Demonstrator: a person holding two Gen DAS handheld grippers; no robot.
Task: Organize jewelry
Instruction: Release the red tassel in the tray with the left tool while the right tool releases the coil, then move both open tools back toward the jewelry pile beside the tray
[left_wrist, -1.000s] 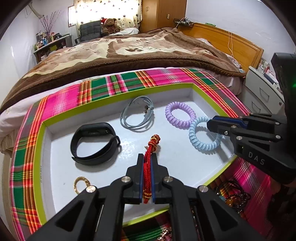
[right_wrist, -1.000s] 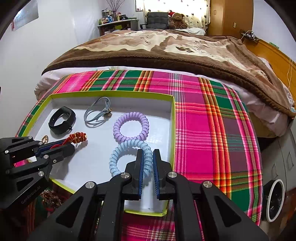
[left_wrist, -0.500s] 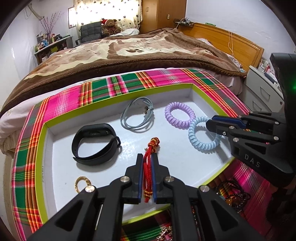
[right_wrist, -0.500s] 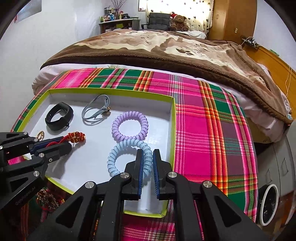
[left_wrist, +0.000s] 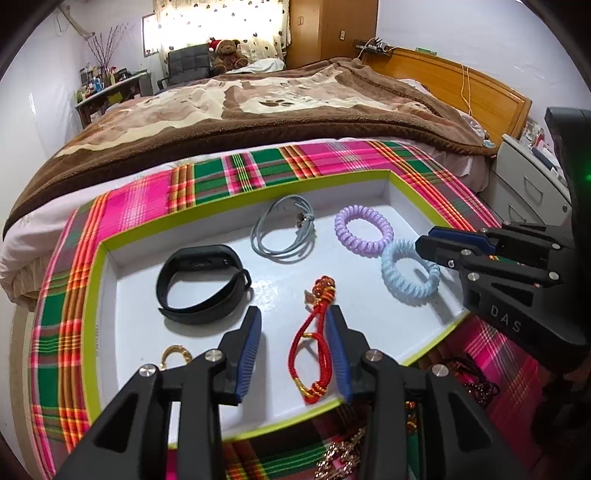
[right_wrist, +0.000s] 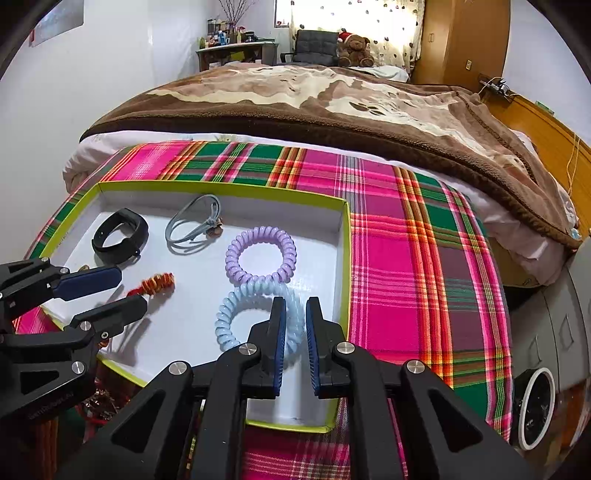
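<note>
**Both grippers letting go over the jewelry tray**

In the shallow white cardboard tray with a lime-green rim (left_wrist: 96, 280), set on a pink-and-green plaid cloth (right_wrist: 399, 236) over the foot of a bed, the pieces lie in a loose row. At the far left, near the front wall, a small gold ring-shaped piece (left_wrist: 176, 352) shows partly behind the left gripper. Next is a black silicone fitness band (left_wrist: 201, 282), then a grey cord bracelet with a small charm (left_wrist: 284, 232) farther back. In front of it lies a red braided cord bracelet with gold knots (left_wrist: 317, 343) on the tray floor between the fingers of the left gripper (left_wrist: 295, 350), which are apart and opening; the cord lies close along the right-hand pad, and whether it touches I cannot tell. To the right sits a lilac spiral hair tie (right_wrist: 261, 254), touching a pale blue spiral hair tie (right_wrist: 236, 314). The right gripper (right_wrist: 295, 347) straddles the blue coil's near right side, its fingers opening slightly, narrow gaps showing beside the coil. More chains and beads (left_wrist: 476, 376) lie heaped on the cloth outside the tray's front edge.
</note>
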